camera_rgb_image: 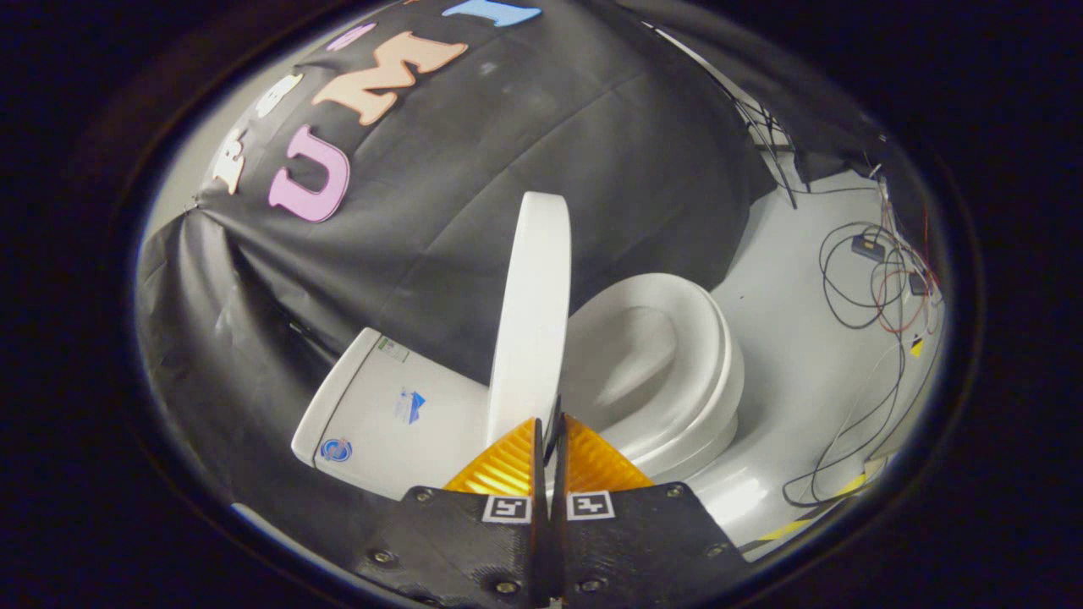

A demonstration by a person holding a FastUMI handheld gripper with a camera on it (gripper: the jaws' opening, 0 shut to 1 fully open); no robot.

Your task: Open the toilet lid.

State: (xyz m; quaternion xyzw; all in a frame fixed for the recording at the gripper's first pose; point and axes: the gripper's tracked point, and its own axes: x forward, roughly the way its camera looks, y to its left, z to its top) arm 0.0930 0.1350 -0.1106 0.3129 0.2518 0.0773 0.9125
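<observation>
The claw [548,431] is closed, its fingers pressed together w/ nothing between them, tips just at the lower edge of the toilet lid [531,313]. The lid stands raised, about upright, between the cistern [381,414] and the toilet seat [656,364], which lies uncovered. Loose cables [871,288] lie on the floor [787,338] beyond the seat.

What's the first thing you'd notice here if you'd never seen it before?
The white lid, standing up on edge just ahead of the hand-held gripper, whose fingers are closed together at its lower edge. To the lid's right the seat lies uncovered, and to its left is the tank against the black cloth wall. Beyond the toilet, cables lie tangled on the pale floor.
</observation>
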